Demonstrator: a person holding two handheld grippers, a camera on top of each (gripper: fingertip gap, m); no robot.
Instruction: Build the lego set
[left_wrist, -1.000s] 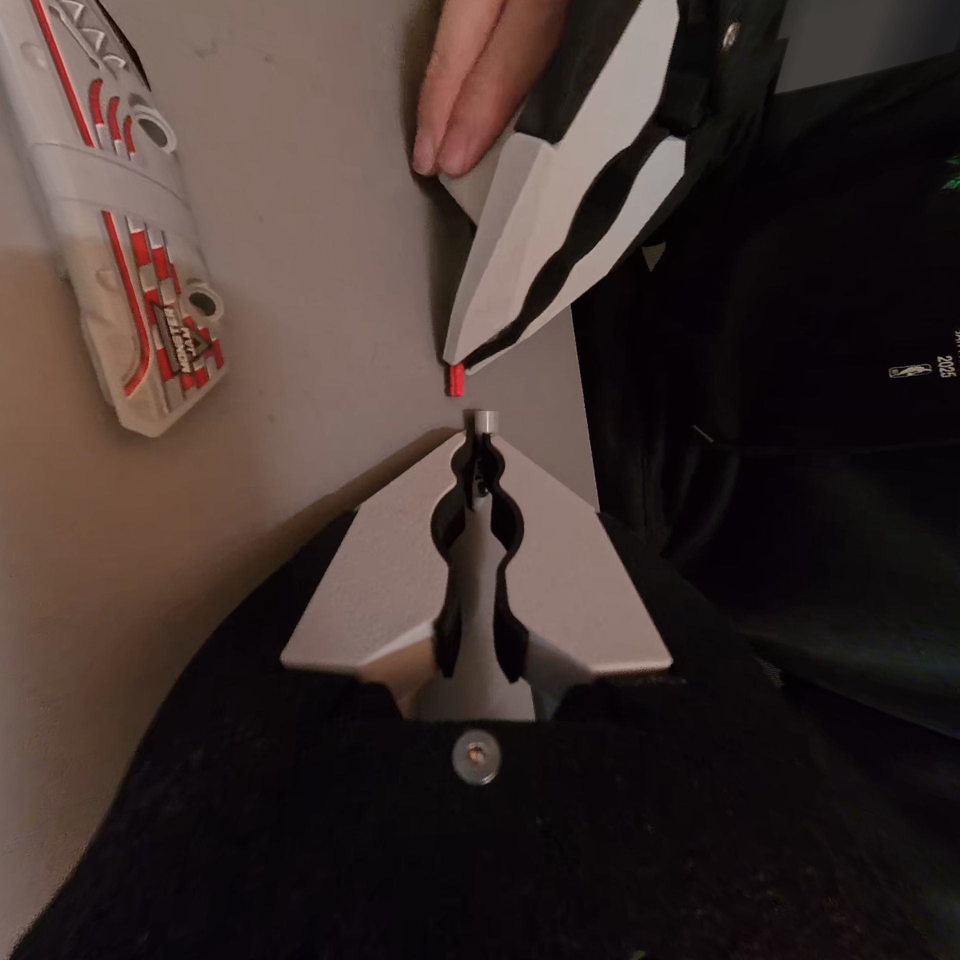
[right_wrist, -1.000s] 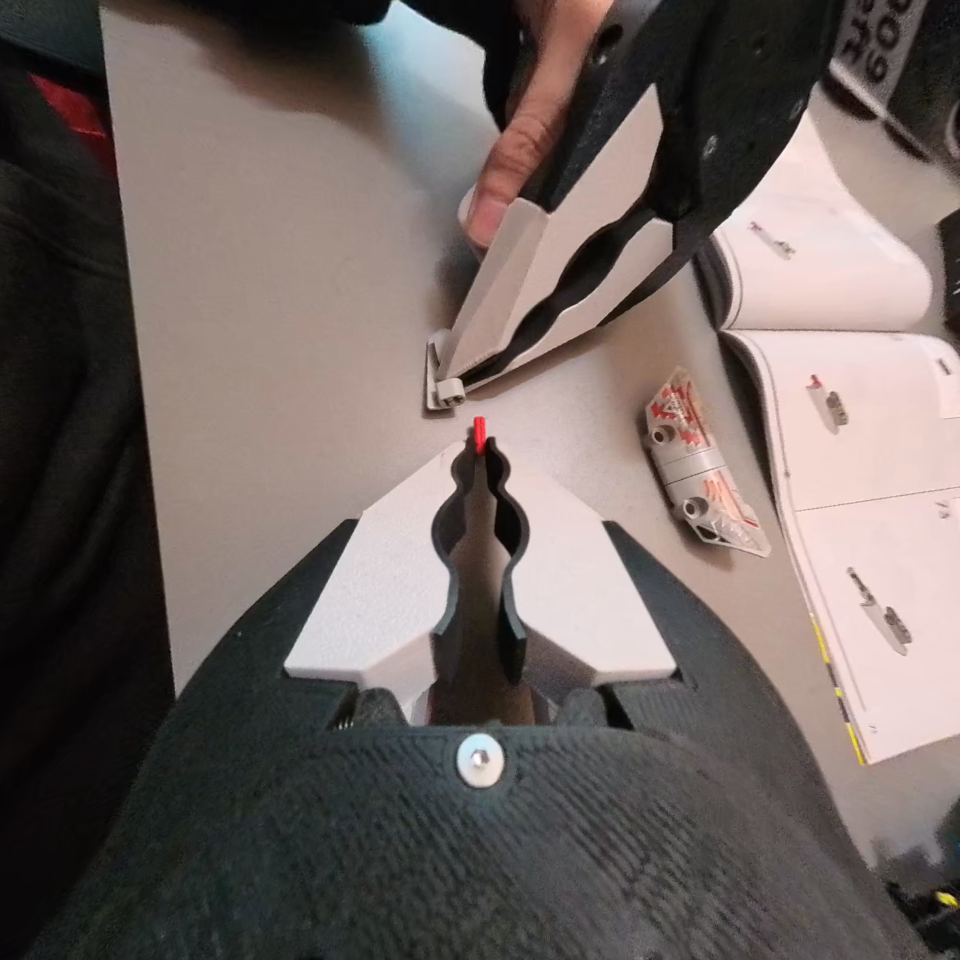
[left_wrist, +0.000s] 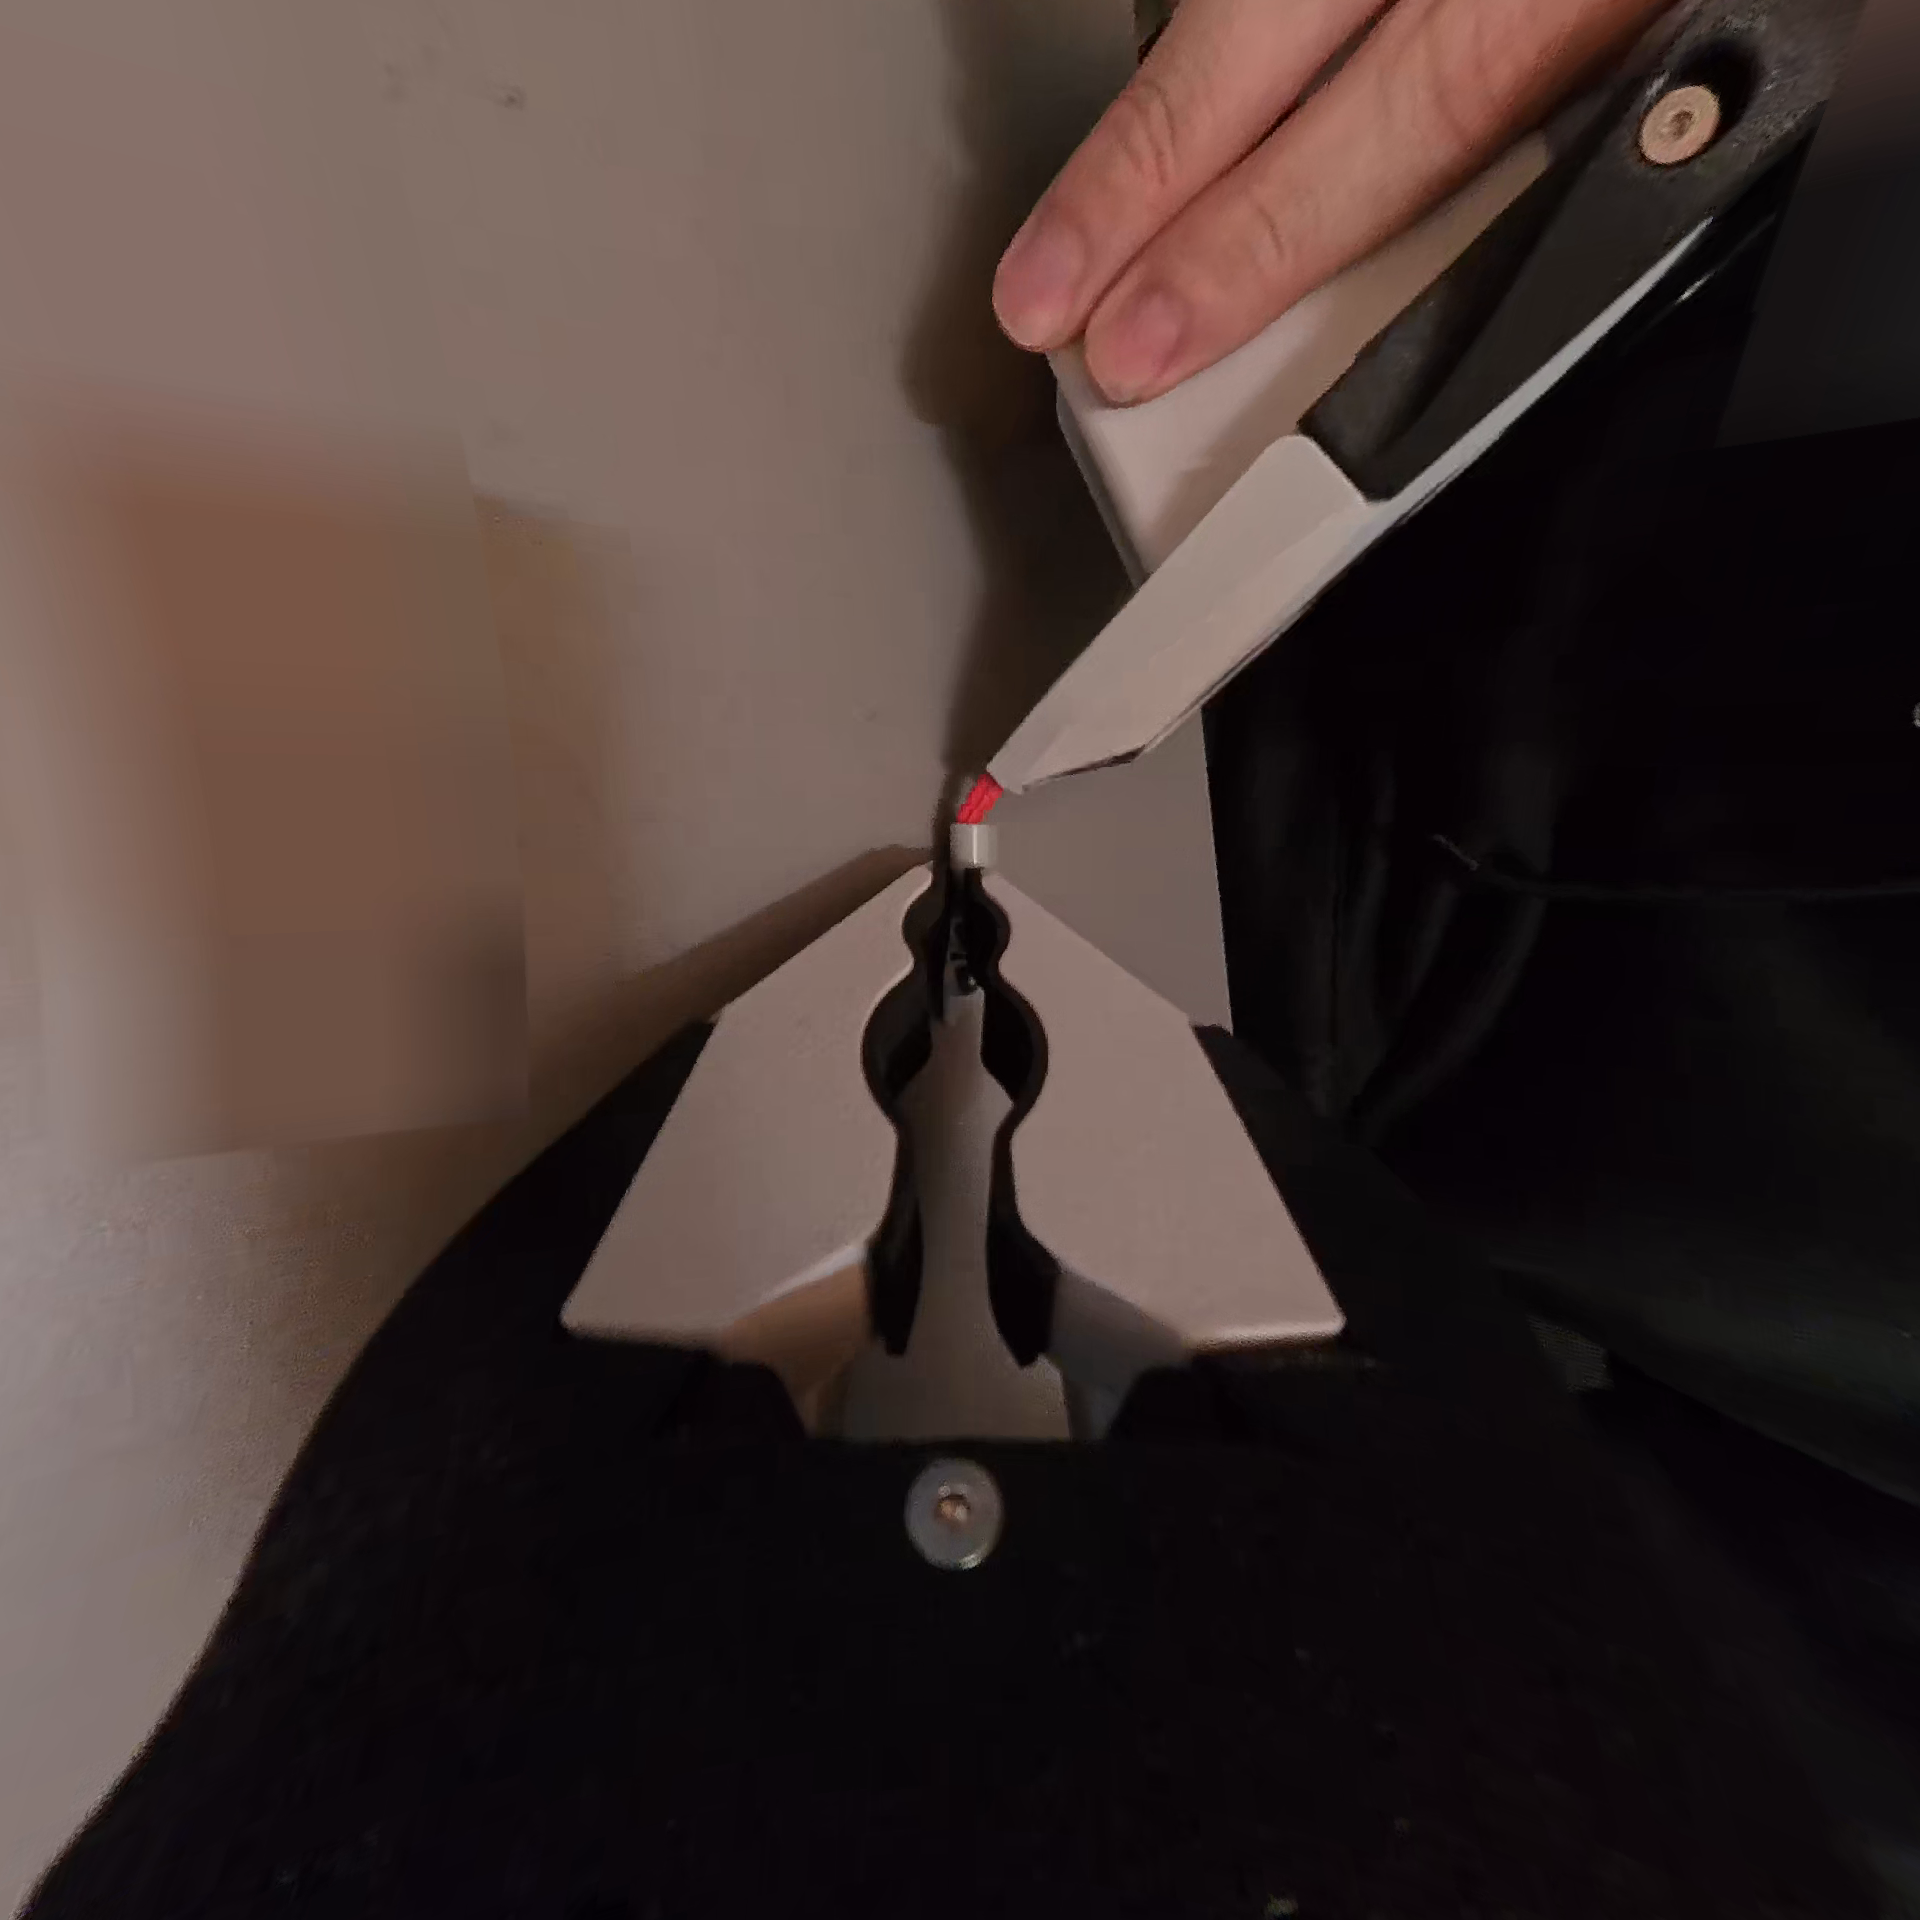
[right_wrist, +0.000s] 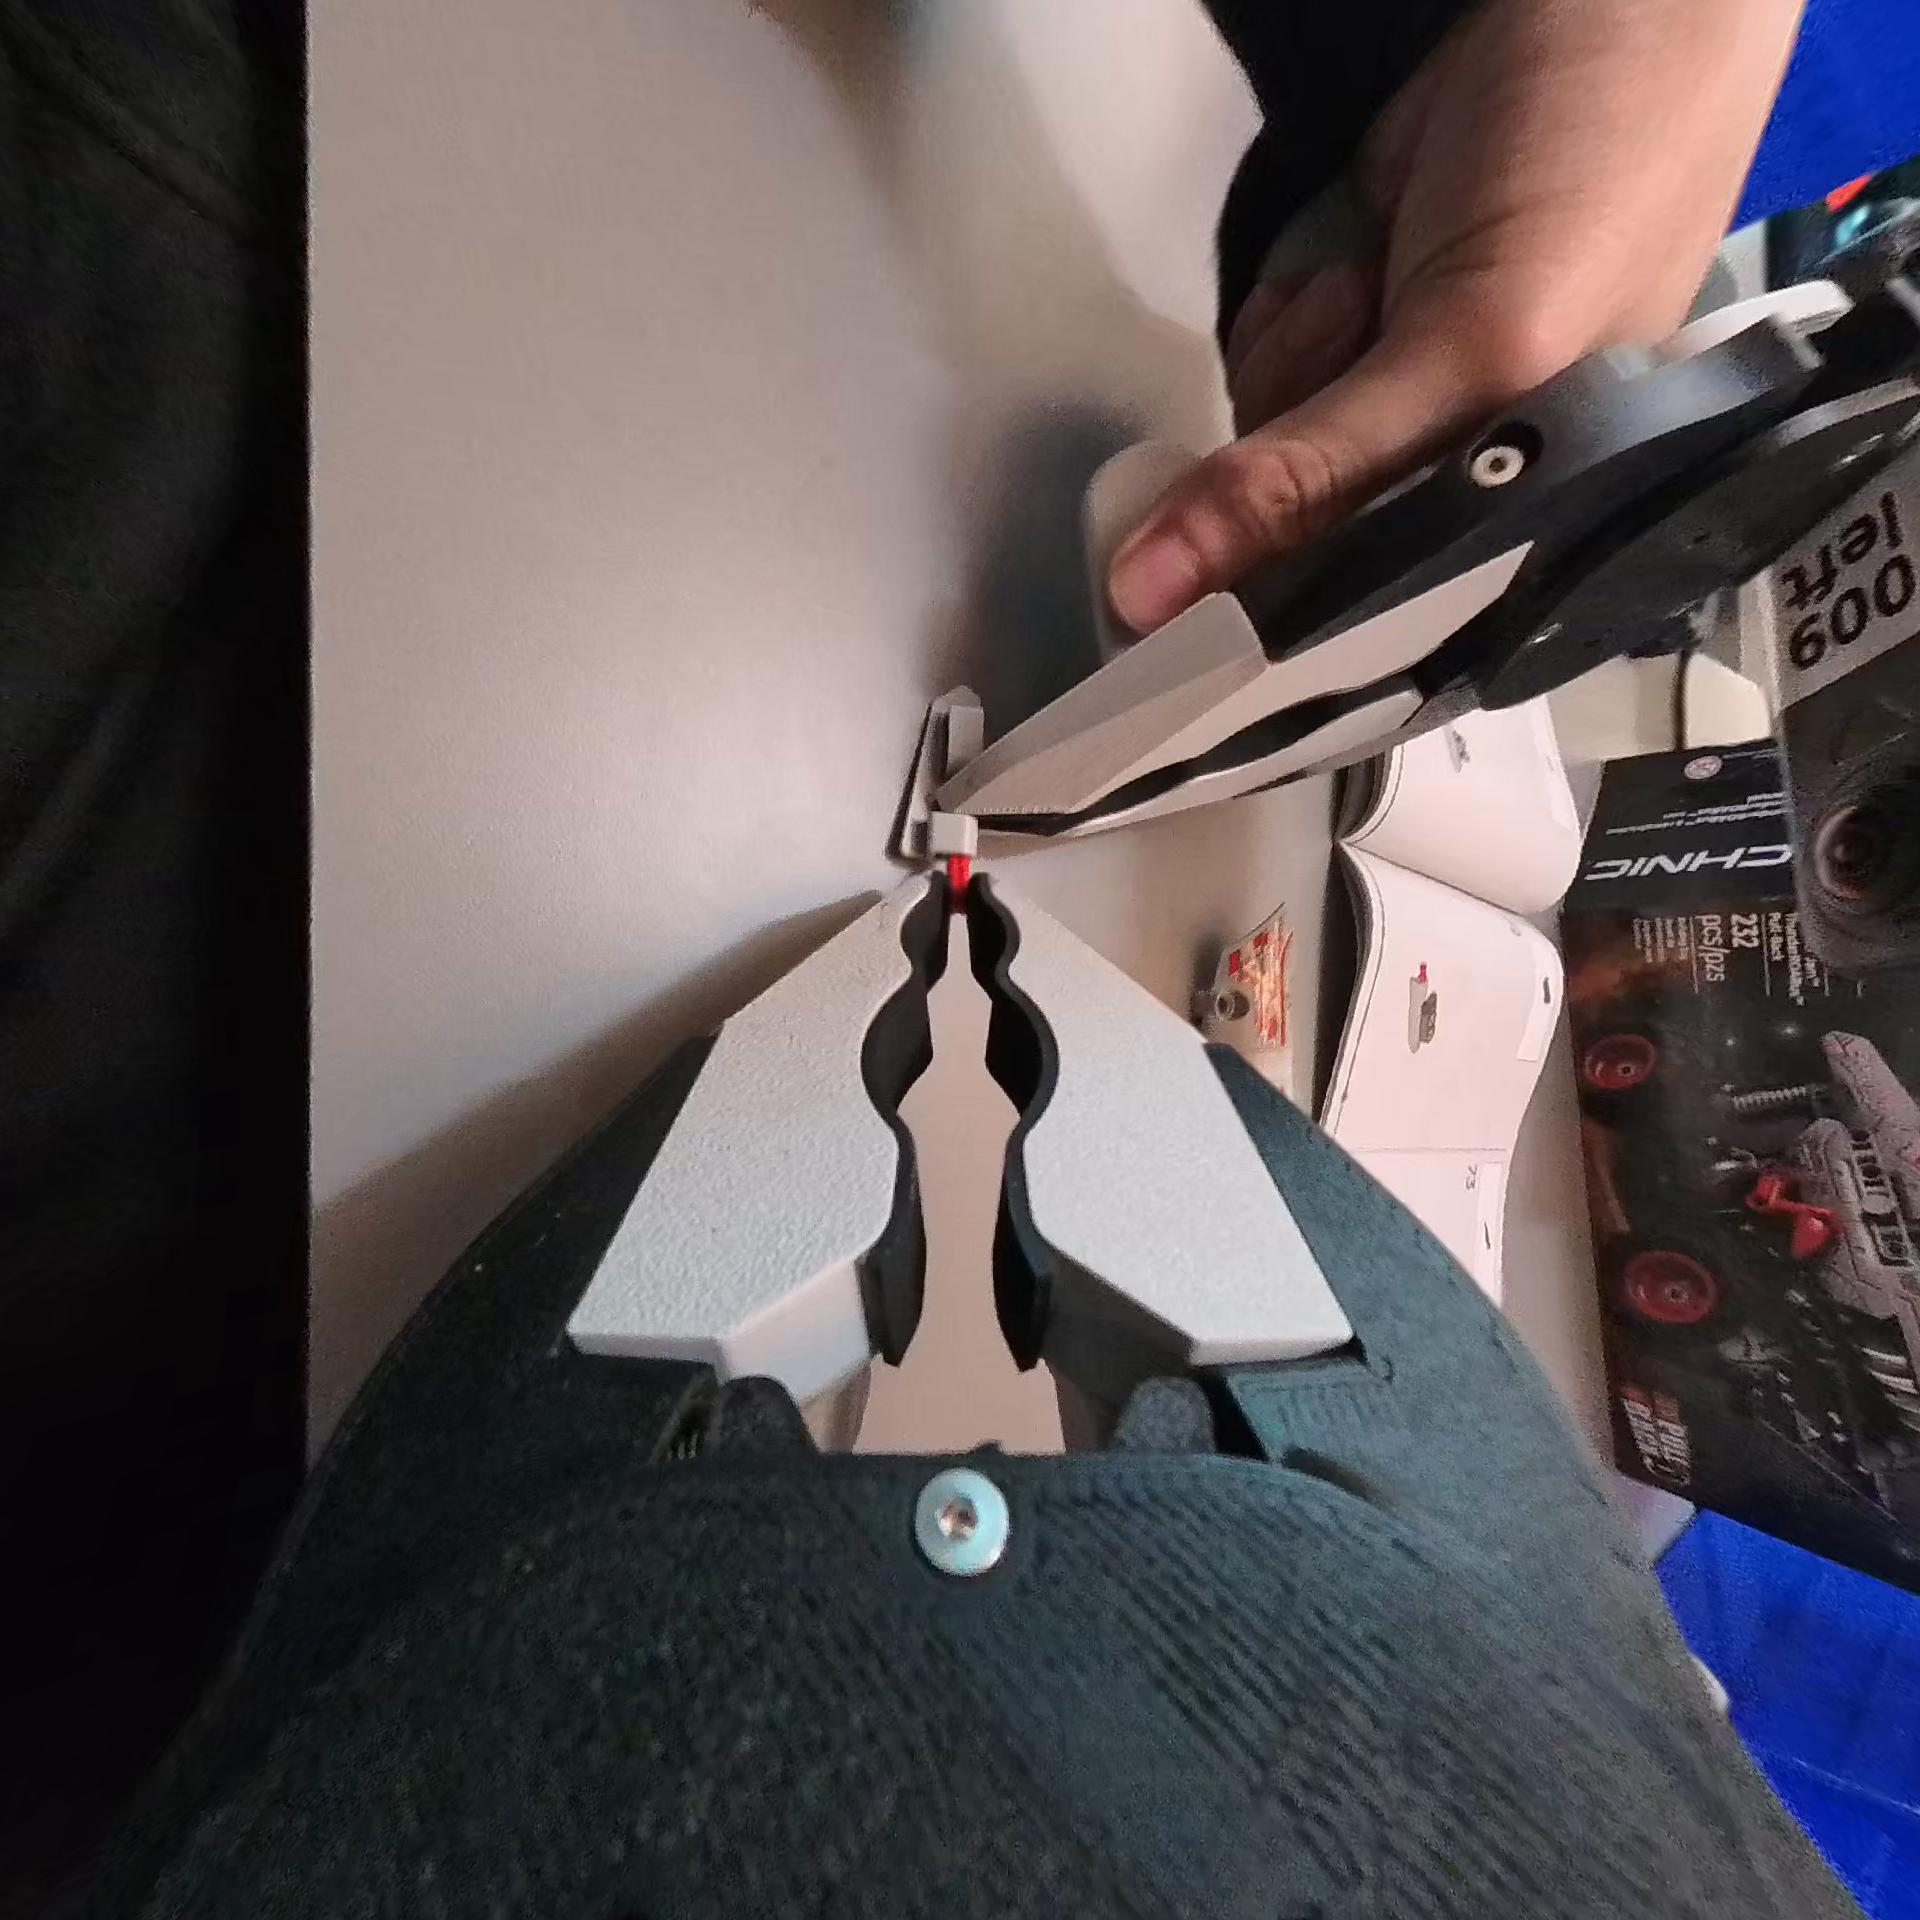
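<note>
My left gripper is shut on a small grey lego piece whose round end sticks out past the tips. My right gripper is shut on a short red axle. The two grippers meet tip to tip above the pale table. The red axle touches the grey piece's end and looks partly pushed into it. In the right wrist view the left gripper comes in from the upper right, holding the grey angled piece. In the left wrist view the right gripper comes in from the upper right.
A grey panel piece with red print lies right of the grippers. An open instruction booklet and the dark lego box lie farther right. The table's edge runs down the left, with dark clothing beyond it. Less than 4 cm separates the two grippers' tips.
The two grippers have closed the gap between them. The red axle now touches the grey piece's end. The printed panel has left the left wrist view.
</note>
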